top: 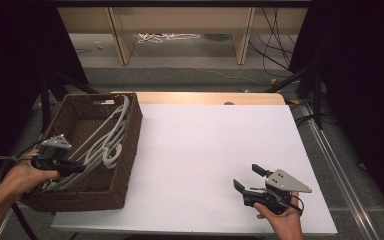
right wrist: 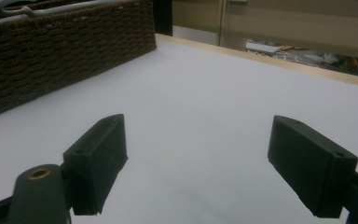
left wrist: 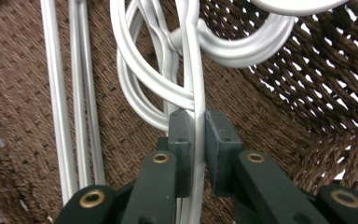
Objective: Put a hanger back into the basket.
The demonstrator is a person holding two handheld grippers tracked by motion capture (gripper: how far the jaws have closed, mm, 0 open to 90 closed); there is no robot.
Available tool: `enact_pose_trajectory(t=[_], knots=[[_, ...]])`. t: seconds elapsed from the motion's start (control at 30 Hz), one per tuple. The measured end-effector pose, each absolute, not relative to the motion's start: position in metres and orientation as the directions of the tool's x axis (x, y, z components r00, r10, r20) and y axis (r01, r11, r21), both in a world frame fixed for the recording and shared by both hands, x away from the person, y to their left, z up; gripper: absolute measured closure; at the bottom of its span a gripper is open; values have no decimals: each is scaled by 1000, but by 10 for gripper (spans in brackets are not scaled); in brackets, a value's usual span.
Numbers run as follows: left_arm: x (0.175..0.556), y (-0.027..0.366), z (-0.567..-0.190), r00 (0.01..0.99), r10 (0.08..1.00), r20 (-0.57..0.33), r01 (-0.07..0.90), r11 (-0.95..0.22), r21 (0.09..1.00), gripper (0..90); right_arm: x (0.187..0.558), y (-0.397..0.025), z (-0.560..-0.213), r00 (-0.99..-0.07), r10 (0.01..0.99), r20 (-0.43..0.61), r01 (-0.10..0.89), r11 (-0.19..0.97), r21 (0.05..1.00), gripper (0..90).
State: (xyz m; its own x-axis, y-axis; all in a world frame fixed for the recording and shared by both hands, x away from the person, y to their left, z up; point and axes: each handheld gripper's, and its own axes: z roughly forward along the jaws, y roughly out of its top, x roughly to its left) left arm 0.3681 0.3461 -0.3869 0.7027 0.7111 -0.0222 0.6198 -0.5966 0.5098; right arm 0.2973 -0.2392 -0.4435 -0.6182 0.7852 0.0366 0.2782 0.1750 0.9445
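Note:
A dark brown wicker basket (top: pixel 133 145) stands at the left of the white table (top: pixel 210 140) and holds several white hangers (top: pixel 111 146). My left gripper (top: pixel 80 168) reaches into the basket from its near left side. In the left gripper view the left gripper (left wrist: pixel 199 123) is shut on a thin white hanger (left wrist: pixel 192 70) bar, with hooks looped just beyond the jaws. Over the table's near right part my right gripper (top: pixel 246 176) is open with nothing between its jaws. The right gripper (right wrist: pixel 200 149) faces the basket (right wrist: pixel 65 51) across bare table.
More hanger rods (left wrist: pixel 72 102) lie along the basket floor to the left of the held one. A wooden strip (top: pixel 205 97) borders the table's far edge. Beyond it are shelf legs and cables on the floor (top: pixel 170 37). Dark curtains flank both sides.

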Motion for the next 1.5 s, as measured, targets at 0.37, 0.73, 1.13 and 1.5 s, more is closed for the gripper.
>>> enact_pose_trajectory(t=[0.37, 0.73, 1.13, 1.5], knots=[[371, 349, -397, 672, 740, -21, 629, -555, 545, 812, 297, -239, -443, -622, 782, 35, 283, 182, 942, 204], [366, 341, -374, 610, 792, 20, 626, -498, 600, 513, 296, -240, -442, -620, 784, 33, 292, 191, 937, 204], [359, 310, -354, 572, 819, 46, 510, -399, 762, 310, 297, -239, -443, -620, 784, 34, 275, 177, 945, 205], [346, 278, -337, 499, 862, -92, 441, -162, 883, 205, 296, -239, -443, -624, 781, 34, 272, 176, 946, 205]])
